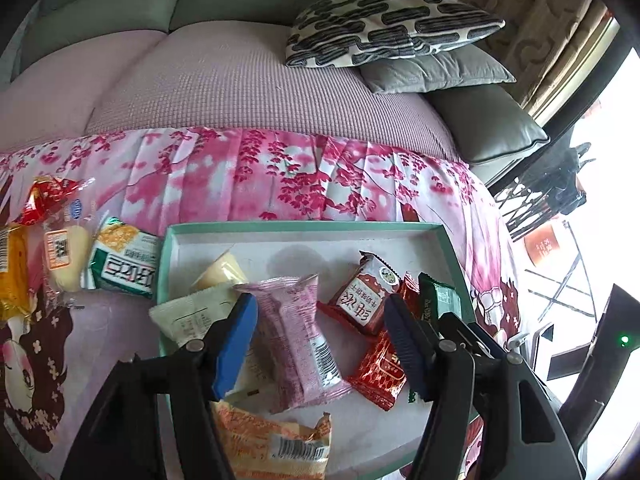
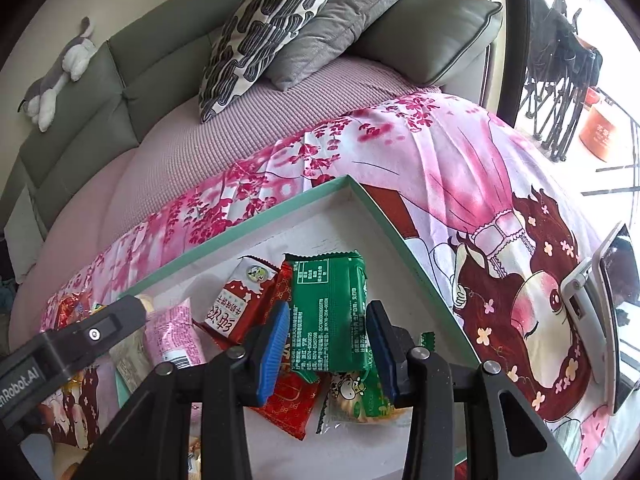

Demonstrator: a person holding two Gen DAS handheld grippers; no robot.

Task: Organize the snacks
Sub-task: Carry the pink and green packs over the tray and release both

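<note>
A shallow mint-green box [image 1: 304,227] [image 2: 376,208] lies on a pink floral cloth and holds several snack packets. My left gripper [image 1: 320,312] is open above a pink packet [image 1: 298,332] lying in the box. Red packets [image 1: 362,296] and an orange packet [image 1: 276,440] lie around it. My right gripper [image 2: 328,316] is open, its blue pads on either side of a green packet [image 2: 330,308] that lies on the pile in the box; I cannot tell whether they touch it. The pink packet [image 2: 172,332] and a red packet [image 2: 236,308] show left of it.
Outside the box at the left lie a green-white packet [image 1: 124,260], a pale bun packet [image 1: 66,256], a yellow one [image 1: 12,268] and a red one [image 1: 48,196]. Patterned [image 1: 384,26] and grey cushions sit on the sofa behind. A phone on a stand [image 2: 612,320] is at right.
</note>
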